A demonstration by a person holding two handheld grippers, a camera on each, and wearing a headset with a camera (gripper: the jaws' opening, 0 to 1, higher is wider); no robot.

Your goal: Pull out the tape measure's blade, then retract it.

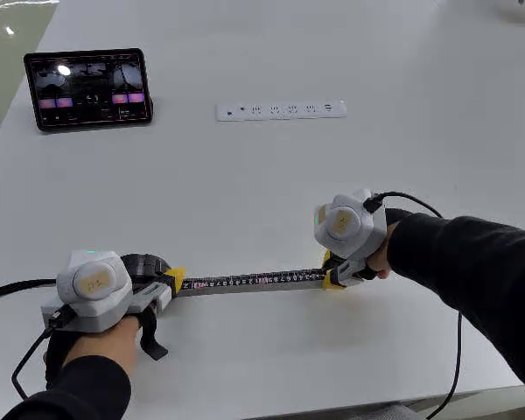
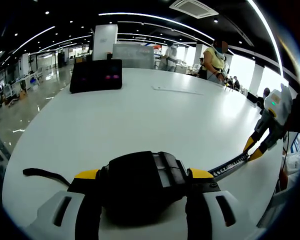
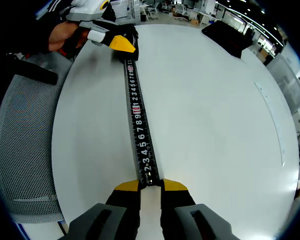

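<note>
The black tape measure case (image 2: 140,185) sits clamped between the yellow-tipped jaws of my left gripper (image 1: 162,282) at the front left of the white table (image 1: 271,184). Its black blade (image 1: 249,281) with white numbers runs out flat to the right across the table. My right gripper (image 1: 334,278) is shut on the blade's end (image 3: 149,181). In the right gripper view the blade stretches away to the case (image 3: 124,36) and the left gripper (image 3: 110,37). A black wrist strap (image 1: 22,286) trails off the case to the left.
A tablet (image 1: 88,87) stands propped at the back left, screen lit. A white power strip (image 1: 281,110) lies at the back middle. The table's front edge (image 1: 332,404) is close below my hands. A grey mesh chair (image 3: 25,150) stands beside the table. People stand in the room (image 2: 215,57).
</note>
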